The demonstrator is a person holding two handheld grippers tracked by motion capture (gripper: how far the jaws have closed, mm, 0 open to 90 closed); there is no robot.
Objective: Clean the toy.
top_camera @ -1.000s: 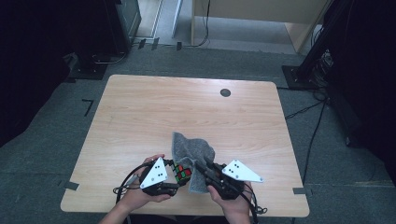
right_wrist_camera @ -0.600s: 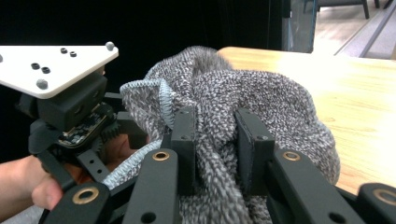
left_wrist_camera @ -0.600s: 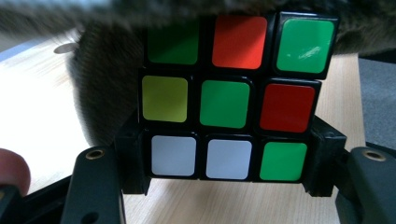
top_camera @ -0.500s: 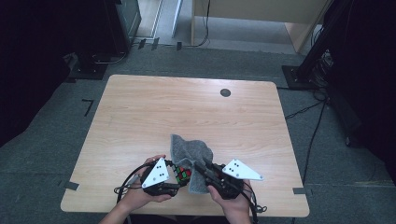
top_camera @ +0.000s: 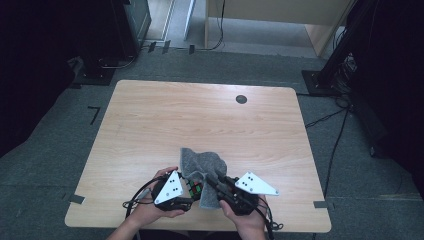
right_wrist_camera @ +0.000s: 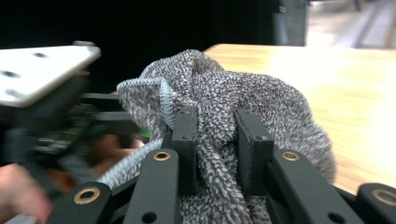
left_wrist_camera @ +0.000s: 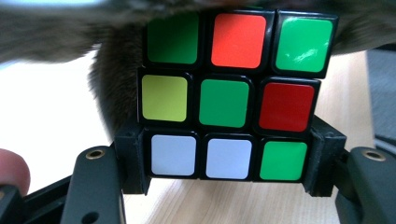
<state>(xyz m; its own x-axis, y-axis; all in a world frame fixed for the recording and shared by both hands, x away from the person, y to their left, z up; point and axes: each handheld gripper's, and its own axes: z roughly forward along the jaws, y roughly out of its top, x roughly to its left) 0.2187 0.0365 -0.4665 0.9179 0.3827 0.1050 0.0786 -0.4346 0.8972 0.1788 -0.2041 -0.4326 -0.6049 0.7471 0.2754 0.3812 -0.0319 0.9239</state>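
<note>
A lab or studio — bare wooden table (top_camera: 150,125), grey carpet (top_camera: 60,165), black stand bases (top_camera: 320,82).

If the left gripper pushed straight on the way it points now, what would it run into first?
The left gripper is already shut on the puzzle cube, so the cube leads. Right behind it hangs the grey cloth bunched in the right gripper. The cloth would likely be met first, though the gap is hard to judge.

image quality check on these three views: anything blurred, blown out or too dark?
Left gripper view: cube sharp, glare streak on its top-right green sticker, table at left blown out white, cloth soft. Right gripper view: cloth between the jaws crisp, left gripper and hand smeared, backdrop black. High view: table evenly lit, surroundings dark at both sides.
</note>
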